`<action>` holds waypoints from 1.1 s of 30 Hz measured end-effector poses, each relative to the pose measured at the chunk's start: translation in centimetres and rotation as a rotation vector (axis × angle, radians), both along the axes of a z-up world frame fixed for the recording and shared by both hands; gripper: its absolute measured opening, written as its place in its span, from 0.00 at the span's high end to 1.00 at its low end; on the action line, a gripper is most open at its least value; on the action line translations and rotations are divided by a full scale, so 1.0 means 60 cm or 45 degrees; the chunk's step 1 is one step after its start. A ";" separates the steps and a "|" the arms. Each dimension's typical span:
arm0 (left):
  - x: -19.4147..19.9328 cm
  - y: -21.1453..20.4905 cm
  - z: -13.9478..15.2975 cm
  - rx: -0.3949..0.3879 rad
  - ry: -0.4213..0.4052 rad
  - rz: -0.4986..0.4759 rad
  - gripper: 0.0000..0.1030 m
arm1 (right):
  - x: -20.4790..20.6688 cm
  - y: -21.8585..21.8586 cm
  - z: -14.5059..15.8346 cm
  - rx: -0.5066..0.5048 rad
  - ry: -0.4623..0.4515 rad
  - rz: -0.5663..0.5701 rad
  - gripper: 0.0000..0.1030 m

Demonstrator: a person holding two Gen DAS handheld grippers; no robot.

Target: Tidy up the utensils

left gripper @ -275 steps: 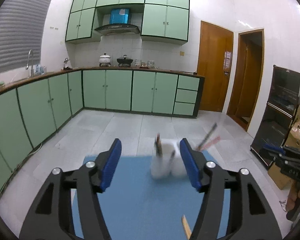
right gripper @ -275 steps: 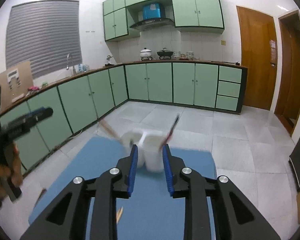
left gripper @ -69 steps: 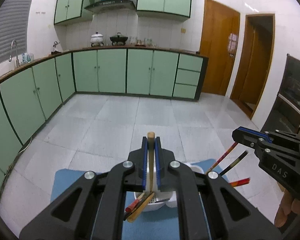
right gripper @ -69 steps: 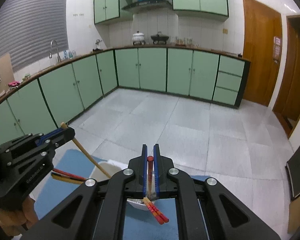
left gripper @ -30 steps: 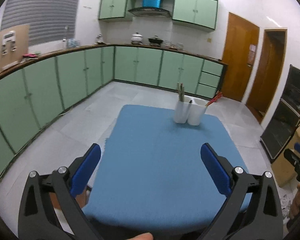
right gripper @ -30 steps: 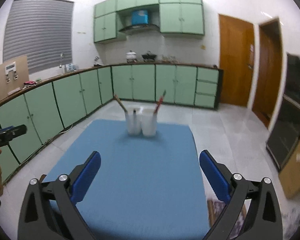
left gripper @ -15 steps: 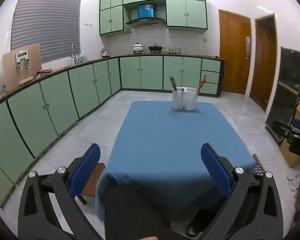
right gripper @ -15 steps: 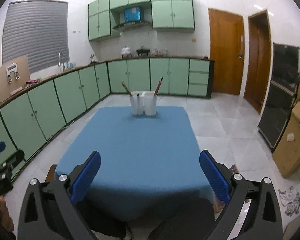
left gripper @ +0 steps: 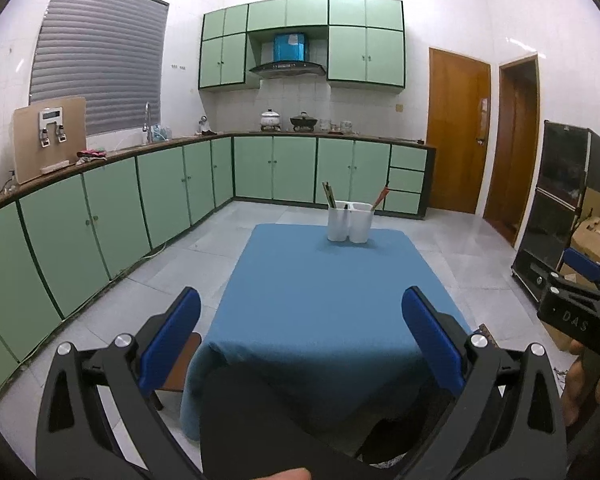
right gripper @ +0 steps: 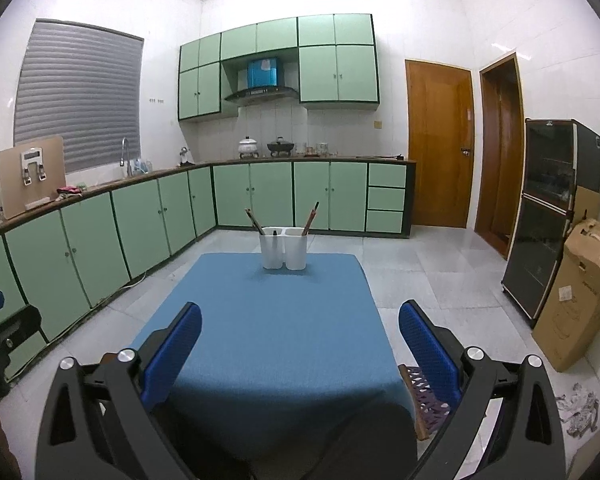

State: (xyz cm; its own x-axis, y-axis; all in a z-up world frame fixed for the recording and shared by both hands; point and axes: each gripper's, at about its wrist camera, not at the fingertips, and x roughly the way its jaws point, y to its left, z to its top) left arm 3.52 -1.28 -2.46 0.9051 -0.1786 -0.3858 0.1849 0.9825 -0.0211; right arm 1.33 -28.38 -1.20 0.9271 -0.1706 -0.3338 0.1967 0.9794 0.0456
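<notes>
While both tongs gape, chopsticks point(right gripper: 311, 214) seemingly fill holder point(right gripper: 283, 253).

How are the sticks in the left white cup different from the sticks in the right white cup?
In the right wrist view, the sticks in the left cup lean to the left, while the sticks in the right cup lean to the right. The left cup's sticks look brownish with darker tips; the right cup's look reddish. The left cup also shows a short dark tip near its rim; the right cup shows none. Both cups are white, stand side by side on the blue tablecloth, and hold thin sticks poking out.
</notes>
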 end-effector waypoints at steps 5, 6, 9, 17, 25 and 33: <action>-0.009 -0.005 0.000 0.005 -0.006 0.002 0.05 | -0.006 -0.001 0.000 0.003 -0.004 0.012 0.06; -0.010 -0.004 -0.001 0.003 -0.007 0.001 0.05 | -0.007 -0.002 0.001 0.006 -0.006 0.012 0.06; -0.010 -0.005 -0.004 0.012 -0.002 0.003 0.05 | -0.009 -0.003 0.002 0.006 -0.008 0.006 0.06; -0.009 -0.005 0.002 -0.003 0.002 0.005 0.05 | -0.009 0.001 0.002 0.004 -0.015 -0.001 0.06; -0.012 0.000 0.003 -0.022 -0.013 0.017 0.05 | -0.017 0.009 -0.002 0.007 -0.016 0.007 0.06; -0.009 -0.006 0.001 -0.004 -0.011 0.012 0.05 | -0.014 0.008 0.001 0.007 -0.014 -0.002 0.06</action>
State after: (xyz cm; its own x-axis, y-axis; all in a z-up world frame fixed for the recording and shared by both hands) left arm 2.99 -1.63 -2.38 0.9100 -0.1715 -0.3774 0.1761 0.9841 -0.0226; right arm 0.46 -27.91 -1.11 0.9305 -0.1705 -0.3243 0.1978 0.9788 0.0530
